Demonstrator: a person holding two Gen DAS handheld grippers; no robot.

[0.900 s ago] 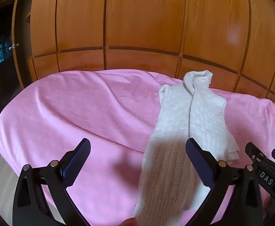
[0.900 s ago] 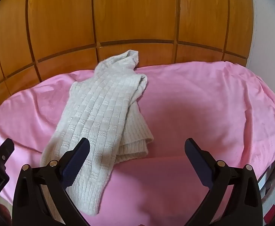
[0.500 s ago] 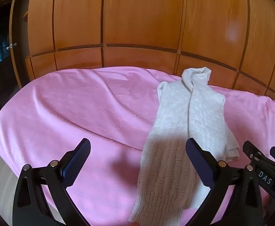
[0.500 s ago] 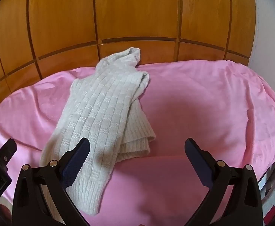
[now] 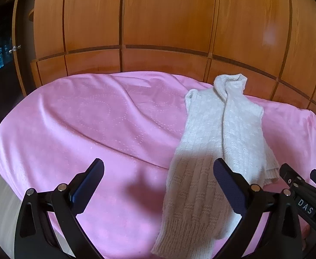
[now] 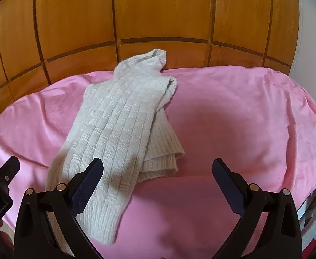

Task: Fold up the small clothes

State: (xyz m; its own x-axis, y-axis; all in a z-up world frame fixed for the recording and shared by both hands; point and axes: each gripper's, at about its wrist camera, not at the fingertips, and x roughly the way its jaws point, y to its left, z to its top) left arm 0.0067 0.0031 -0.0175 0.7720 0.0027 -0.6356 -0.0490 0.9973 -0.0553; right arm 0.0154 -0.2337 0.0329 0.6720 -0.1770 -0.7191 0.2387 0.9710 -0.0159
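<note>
We see a cream knitted garment point(image 5: 220, 133) lying on a pink blanket point(image 5: 97, 125), and we take this garment as our landmark. It has a basket-weave pattern and is folded lengthwise into a long narrow strip. Its far end, a rolled collar, reaches the edge of the blanket next to the wooden panelled wall point(image 5: 162, 21) behind it. Its near end comes close to the front edge of the blanket. In the right wrist view the garment point(image 6: 117, 125) shows a second layer with a ribbed hem coming out on its right side.

To the left of the garment, our left gripper point(image 5: 158, 180) hovers above the blanket with its jaws spread wide. It holds nothing; the right finger appears over the near part of the garment, but we cannot tell if it touches.

To the right of the garment, our right gripper point(image 6: 157, 178) is also wide apart and holds nothing. Its left finger appears in front of the near part of the garment, and its right finger is over the bare blanket point(image 6: 244, 116).
</note>
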